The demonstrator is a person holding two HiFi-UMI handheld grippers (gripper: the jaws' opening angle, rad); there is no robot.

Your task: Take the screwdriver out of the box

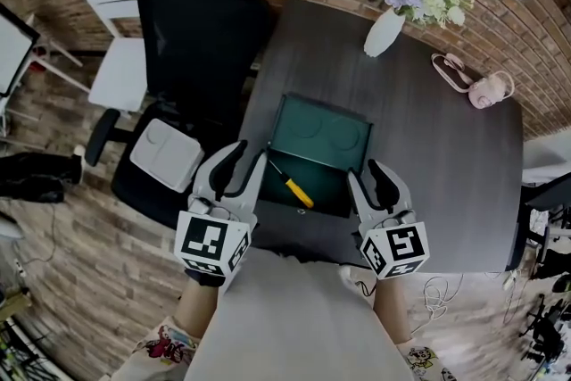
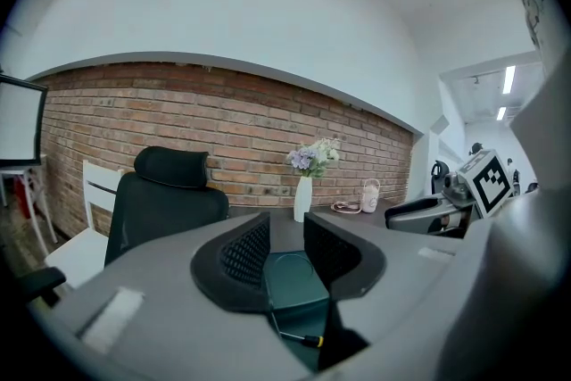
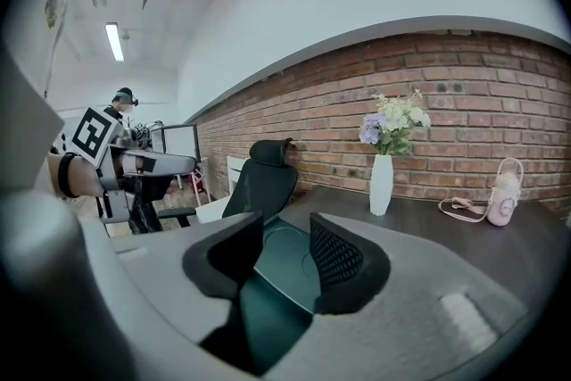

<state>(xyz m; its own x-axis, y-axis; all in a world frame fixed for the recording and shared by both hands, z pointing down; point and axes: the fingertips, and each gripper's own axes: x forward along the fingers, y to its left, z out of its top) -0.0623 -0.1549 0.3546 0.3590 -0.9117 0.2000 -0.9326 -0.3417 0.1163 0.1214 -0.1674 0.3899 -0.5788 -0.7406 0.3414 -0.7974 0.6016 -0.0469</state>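
Black office chair (image 1: 205, 22) at far left, pushed against the counter (image 1: 446, 165) edge.

Left tool (image 1: 243, 169): jaws apart, nothing between them. It hovers at the near-left corner of the box (image 1: 335, 178), probably lined up for a reach inside. Its own view looks over the box lid and onto the screwdriver tip end.

Screwdriver (image 1: 293, 187): lies diagonally on the box floor, left half, yellow handle toward the near wall, dark shaft pointing away. Not yet touched.

Box is dark green, lid tipped back flat behind it, so the interior is open from above.

Right tool (image 1: 370, 178): jaws apart, empty, at the near-right corner; likely placed to steady the box.

White vase (image 1: 384, 31) and pink bottle (image 1: 489, 91) stand well apart, far side.

Writing: none legible. The 2 marker cubes (image 1: 212, 244) carry only black-and-white square patterns.
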